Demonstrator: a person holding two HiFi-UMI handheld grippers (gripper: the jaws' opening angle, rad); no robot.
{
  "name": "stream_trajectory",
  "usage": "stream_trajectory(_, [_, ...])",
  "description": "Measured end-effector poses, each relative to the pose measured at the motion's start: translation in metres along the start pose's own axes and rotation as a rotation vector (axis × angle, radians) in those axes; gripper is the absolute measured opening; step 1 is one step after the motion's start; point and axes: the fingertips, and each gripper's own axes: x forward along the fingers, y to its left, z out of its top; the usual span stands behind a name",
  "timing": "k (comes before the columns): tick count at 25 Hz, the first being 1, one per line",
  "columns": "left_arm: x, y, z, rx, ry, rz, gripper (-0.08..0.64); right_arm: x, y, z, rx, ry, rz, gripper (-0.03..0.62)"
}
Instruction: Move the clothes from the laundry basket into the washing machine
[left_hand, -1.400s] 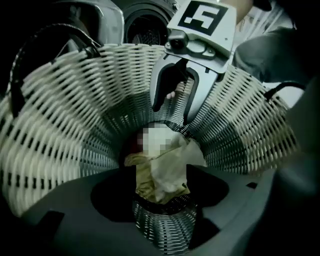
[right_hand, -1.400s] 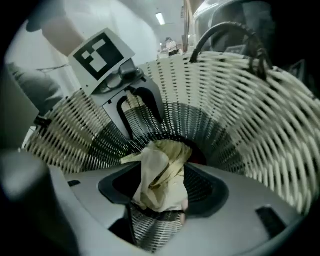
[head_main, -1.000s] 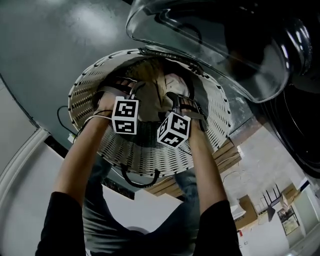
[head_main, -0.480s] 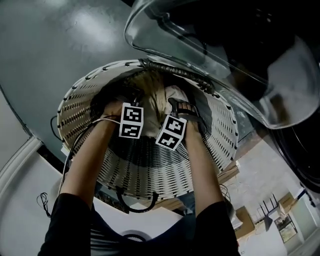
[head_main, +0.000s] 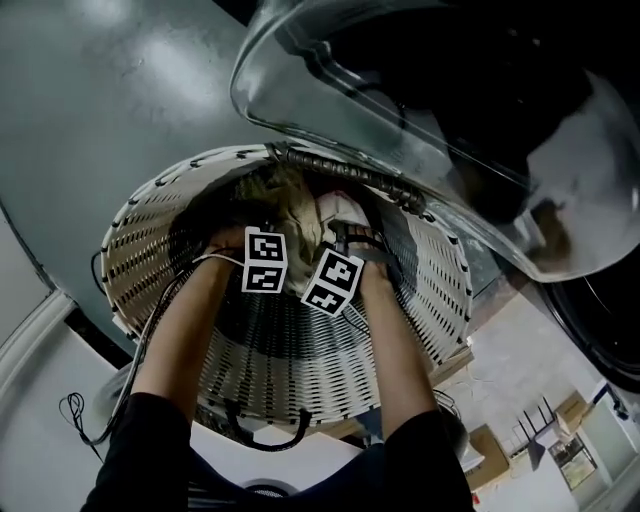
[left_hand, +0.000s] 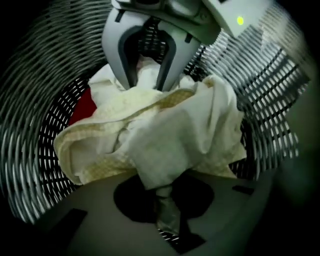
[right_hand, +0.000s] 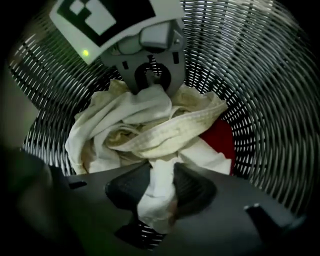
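A white wicker laundry basket (head_main: 130, 220) holds a crumpled cream cloth (left_hand: 165, 130) lying on a red garment (left_hand: 85, 107). Both hands reach down into the basket, their marker cubes side by side. My left gripper (left_hand: 162, 200) is closing, and a fold of the cream cloth is pinched between its jaws. My right gripper (right_hand: 159, 192) is closing too, with a white fold of the same cloth (right_hand: 150, 125) squeezed between its dark pads (right_hand: 192, 187). The red garment (right_hand: 220, 137) shows at the right under the cloth. Each gripper faces the other across the pile.
The washing machine's glass door (head_main: 400, 90) hangs open above the basket's far rim. The dark drum opening (head_main: 600, 300) lies at the right. The basket's wicker walls (right_hand: 260, 90) stand close round both grippers. Cables trail off the left arm.
Both hands have sunk deeper into the basket, towards the clothes, and the marker cubes have drawn closer together.
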Motion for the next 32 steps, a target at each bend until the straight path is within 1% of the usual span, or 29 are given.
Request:
stream_trajectory(2, [-0.01, -0.001, 0.003, -0.022, -0.028, -0.016, 0.06, -0.007, -0.001, 0.003, -0.012, -0.008, -0.015, 0.106])
stream_trajectory(5, [-0.033, 0.005, 0.005, -0.074, -0.056, -0.005, 0.055, -0.025, -0.003, 0.013, 0.007, -0.047, -0.028, 0.069])
stream_trajectory(8, [-0.065, -0.005, 0.011, -0.101, -0.072, -0.007, 0.055, -0.055, 0.003, 0.024, 0.055, -0.099, -0.017, 0.064])
stream_trajectory(11, [-0.105, -0.009, 0.02, -0.116, -0.081, 0.01, 0.055, -0.095, 0.0, 0.035, 0.121, -0.161, -0.025, 0.061])
stream_trajectory(13, [-0.134, -0.009, 0.023, -0.135, -0.095, 0.022, 0.055, -0.126, -0.008, 0.041, 0.174, -0.203, -0.047, 0.06])
stream_trajectory(16, [-0.183, -0.007, 0.023, -0.171, -0.129, 0.045, 0.055, -0.176, -0.022, 0.049, 0.314, -0.291, -0.078, 0.058])
stream_trajectory(17, [-0.199, -0.006, 0.024, -0.186, -0.141, 0.051, 0.055, -0.191, -0.026, 0.05, 0.342, -0.313, -0.089, 0.058])
stream_trajectory(20, [-0.244, -0.006, 0.028, -0.228, -0.178, 0.074, 0.055, -0.233, -0.03, 0.05, 0.373, -0.344, -0.118, 0.057])
stream_trajectory(22, [-0.272, -0.011, 0.031, -0.255, -0.201, 0.091, 0.055, -0.263, -0.03, 0.049, 0.424, -0.372, -0.128, 0.057])
stream_trajectory(27, [-0.345, -0.027, 0.041, -0.325, -0.294, 0.137, 0.055, -0.343, -0.026, 0.051, 0.518, -0.452, -0.172, 0.057])
stream_trajectory(30, [-0.387, -0.032, 0.046, -0.355, -0.349, 0.158, 0.055, -0.387, -0.027, 0.05, 0.587, -0.49, -0.212, 0.057])
stream_trajectory(32, [-0.415, -0.035, 0.049, -0.389, -0.392, 0.165, 0.055, -0.414, -0.026, 0.05, 0.63, -0.512, -0.238, 0.057])
